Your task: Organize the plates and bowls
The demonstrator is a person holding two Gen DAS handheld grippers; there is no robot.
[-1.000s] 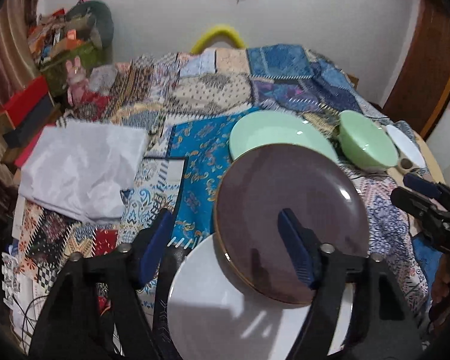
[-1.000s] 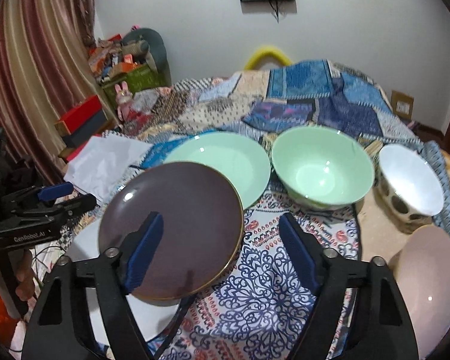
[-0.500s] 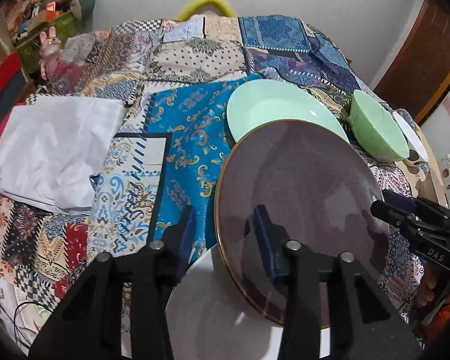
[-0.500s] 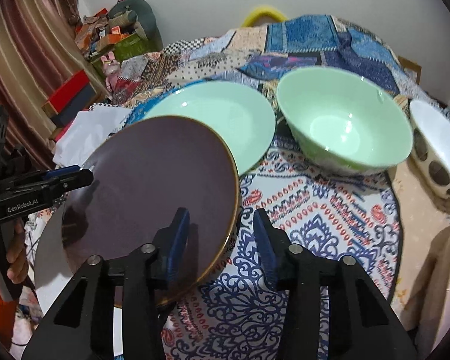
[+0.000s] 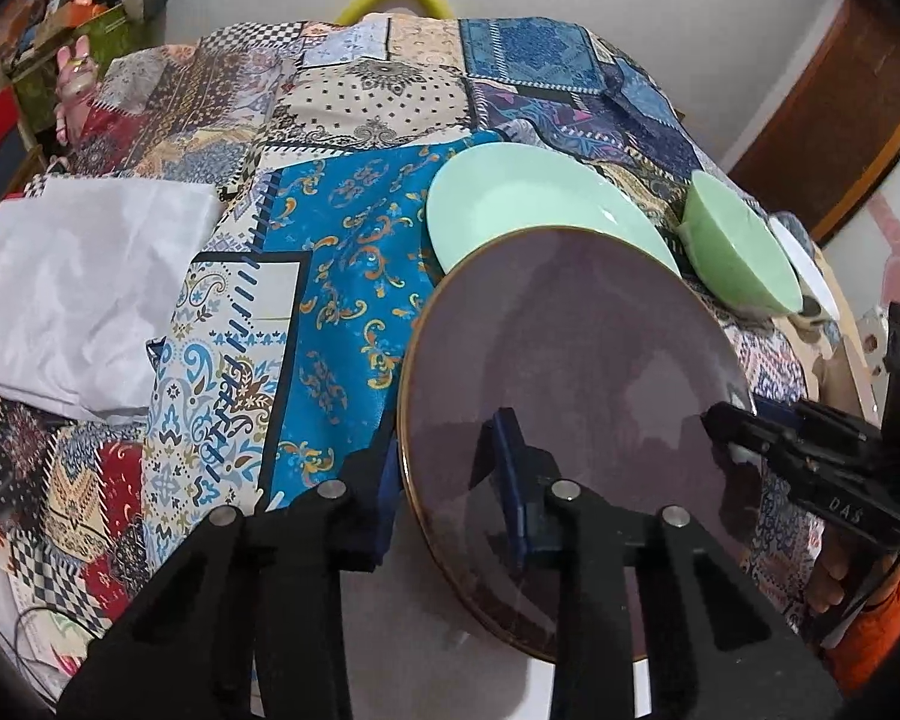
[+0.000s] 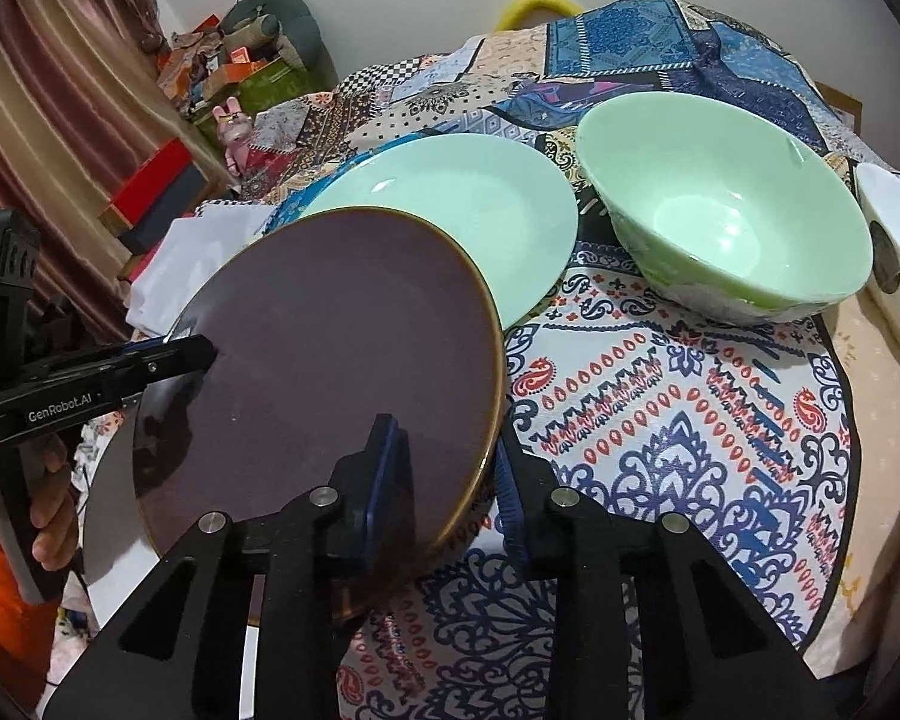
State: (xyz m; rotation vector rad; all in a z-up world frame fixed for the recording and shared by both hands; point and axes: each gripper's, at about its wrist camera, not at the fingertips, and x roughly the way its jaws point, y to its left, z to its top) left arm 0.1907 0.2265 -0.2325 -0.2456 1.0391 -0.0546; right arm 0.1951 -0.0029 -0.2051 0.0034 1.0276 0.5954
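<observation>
Both my grippers have just been closing: left gripper (image 5: 447, 495) and right gripper (image 6: 447, 480) now pinch the brown plate's (image 6: 342, 360) rim at nine and three o'clock, ready for lifting.

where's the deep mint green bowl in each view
Left wrist: deep mint green bowl at the upper right, seen side-on, beyond the dark brown round plate.
Right wrist: upper right, bowl open towards the camera.
Shared landmark: pale mint green plate left of the bowl.
</observation>
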